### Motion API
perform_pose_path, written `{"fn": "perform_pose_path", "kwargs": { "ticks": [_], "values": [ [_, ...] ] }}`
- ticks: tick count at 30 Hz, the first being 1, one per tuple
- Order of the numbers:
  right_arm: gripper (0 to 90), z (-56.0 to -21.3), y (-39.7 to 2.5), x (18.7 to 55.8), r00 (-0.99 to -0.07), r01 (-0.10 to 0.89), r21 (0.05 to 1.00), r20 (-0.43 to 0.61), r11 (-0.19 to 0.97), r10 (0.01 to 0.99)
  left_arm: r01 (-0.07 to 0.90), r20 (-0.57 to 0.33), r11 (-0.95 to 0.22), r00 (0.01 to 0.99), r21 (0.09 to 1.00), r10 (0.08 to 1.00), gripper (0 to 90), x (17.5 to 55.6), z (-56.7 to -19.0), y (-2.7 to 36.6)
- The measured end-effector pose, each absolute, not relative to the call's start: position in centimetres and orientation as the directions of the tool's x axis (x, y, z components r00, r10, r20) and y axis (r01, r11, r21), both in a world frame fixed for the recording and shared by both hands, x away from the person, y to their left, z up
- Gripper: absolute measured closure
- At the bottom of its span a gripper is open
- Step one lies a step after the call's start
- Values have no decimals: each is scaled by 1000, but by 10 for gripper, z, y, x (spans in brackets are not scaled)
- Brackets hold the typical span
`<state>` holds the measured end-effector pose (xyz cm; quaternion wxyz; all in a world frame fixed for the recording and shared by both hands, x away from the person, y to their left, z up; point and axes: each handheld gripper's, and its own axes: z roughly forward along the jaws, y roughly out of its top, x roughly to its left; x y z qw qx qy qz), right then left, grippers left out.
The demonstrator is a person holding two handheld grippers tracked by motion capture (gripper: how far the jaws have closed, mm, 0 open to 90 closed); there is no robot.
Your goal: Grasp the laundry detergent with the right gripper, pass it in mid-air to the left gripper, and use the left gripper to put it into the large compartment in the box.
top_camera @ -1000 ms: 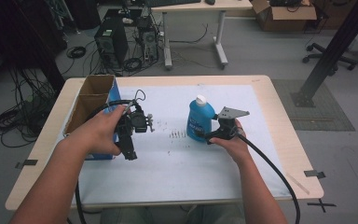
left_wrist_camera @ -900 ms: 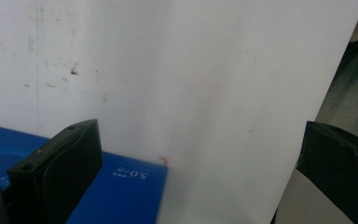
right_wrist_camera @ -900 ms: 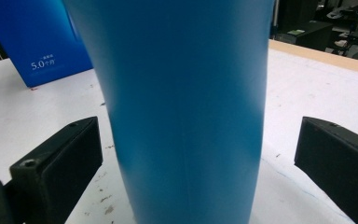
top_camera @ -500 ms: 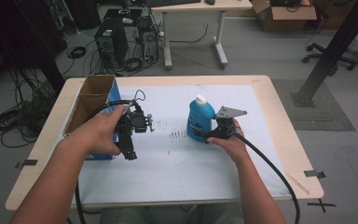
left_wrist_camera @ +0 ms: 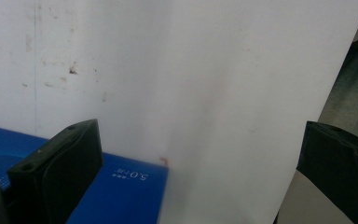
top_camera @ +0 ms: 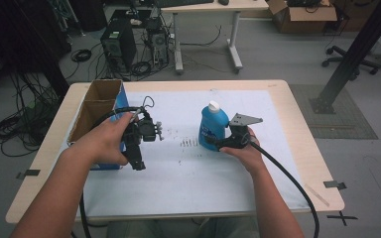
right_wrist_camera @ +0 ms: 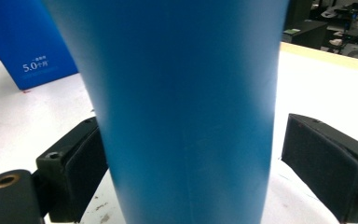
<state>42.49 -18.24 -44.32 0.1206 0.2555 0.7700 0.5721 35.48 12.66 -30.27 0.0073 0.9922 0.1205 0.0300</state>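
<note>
we see a blue bottle (top_camera: 212, 125) with a white cap standing upright near the middle of the white sheet (top_camera: 188, 173) on the table (top_camera: 297, 114). the right gripper (top_camera: 217, 144) sits at the bottle's 5 o'clock; in the right gripper view the bottle (right_wrist_camera: 186, 112) is between its spread jaws, the left jaw at its side and a gap at the right. the left gripper (top_camera: 138, 163), at 9 o'clock from the bottle, hangs jaws spread over the sheet's edge, just beside the blue box (top_camera: 99, 106). the box (left_wrist_camera: 116, 193) shows print reading 5.0.
</note>
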Motion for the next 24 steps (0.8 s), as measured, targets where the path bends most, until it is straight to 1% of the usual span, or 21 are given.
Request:
{"fn": "perform_pose_path", "kwargs": {
  "ticks": [8, 13, 14, 17, 18, 19, 21, 24],
  "values": [
    [135, -444, -181, 424, -841, 246, 943, 93, 223, 533, 237, 57, -971, 970, 18, 238, 2, 355, -303, 126],
    [174, -444, -181, 424, -846, 236, 945, 86, 225, 526, 236, 57, -972, 970, 19, 237, 1, 356, -303, 126],
    [196, -444, -180, 424, -849, 234, 945, 85, 227, 521, 236, 58, -972, 970, 18, 236, 2, 356, -303, 125],
    [205, -444, -180, 423, -851, 231, 944, 79, 235, 520, 236, 58, -972, 970, 20, 237, 2, 355, -303, 125],
    [225, -444, -180, 423, -849, 230, 944, 76, 237, 522, 238, 59, -971, 969, 17, 238, 2, 356, -303, 126],
    [225, -444, -180, 423, -849, 230, 944, 76, 237, 522, 238, 59, -971, 969, 17, 238, 2, 356, -303, 126],
    [265, -443, -180, 423, -852, 225, 944, 72, 240, 518, 237, 60, -971, 969, 18, 238, 2, 355, -303, 125],
    [293, -443, -180, 422, -855, 219, 945, 65, 244, 514, 240, 59, -971, 969, 18, 240, 2, 354, -303, 125]
  ]
}}
